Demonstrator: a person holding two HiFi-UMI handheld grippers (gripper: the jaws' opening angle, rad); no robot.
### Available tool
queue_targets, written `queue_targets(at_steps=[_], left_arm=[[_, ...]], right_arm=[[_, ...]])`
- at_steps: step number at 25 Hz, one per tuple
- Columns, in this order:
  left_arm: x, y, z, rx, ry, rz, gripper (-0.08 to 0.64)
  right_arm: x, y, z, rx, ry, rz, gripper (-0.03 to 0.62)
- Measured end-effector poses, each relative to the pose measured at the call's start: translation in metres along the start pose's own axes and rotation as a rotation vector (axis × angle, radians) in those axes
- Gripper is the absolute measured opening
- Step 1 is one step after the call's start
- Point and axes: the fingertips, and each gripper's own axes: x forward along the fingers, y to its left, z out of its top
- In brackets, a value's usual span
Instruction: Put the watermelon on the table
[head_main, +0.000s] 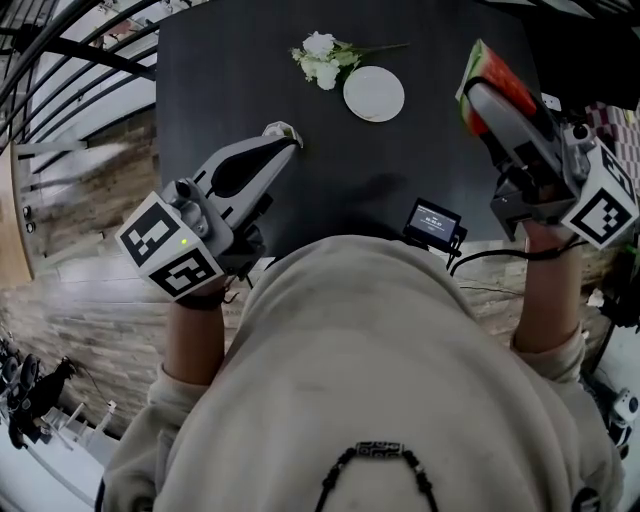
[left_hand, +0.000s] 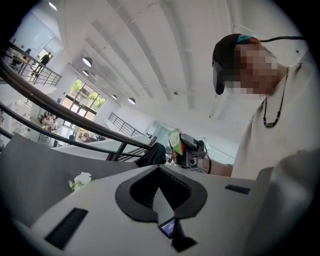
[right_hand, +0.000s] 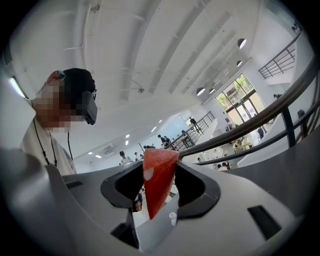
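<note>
so the right tool (head_main: 480, 82) is pinching the watermelon (head_main: 498, 78) up over the surface's (head_main: 230, 70) right edge, left tool (head_main: 284, 133) pressed together near-left, plate (head_main: 374, 93) and flowers (head_main: 322, 58) far-middle, well apart from both

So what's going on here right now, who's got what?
A person is working at a dark table with a hand-held gripper in each hand. The right gripper is clamped on a wedge of watermelon and holds it in the air by the table's right side; it is not set down yet. The left gripper is shut and empty, over the table's left part. Some white flowers and a small white plate lie at the far side.
</note>
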Motion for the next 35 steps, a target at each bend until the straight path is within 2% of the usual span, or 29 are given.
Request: queue_targets(at_steps=[18,30,35], left_arm=[[0.001,0.011,-0.013,-0.073,0.004,0.052,0.006],[-0.005,0.014,-0.034,-0.127,-0.001,0.070,0.006],[-0.010,0.019,-0.038,-0.140,-0.019,0.093,0.006]], right_arm=[[0.026,-0.029,-0.016,0.057,0.063,0.020,0.199],[0.038,-0.064,-0.037,0.092,0.117,-0.041,0.199],[0.052,-0.086,-0.048,0.057,0.177,-0.065,0.199]])
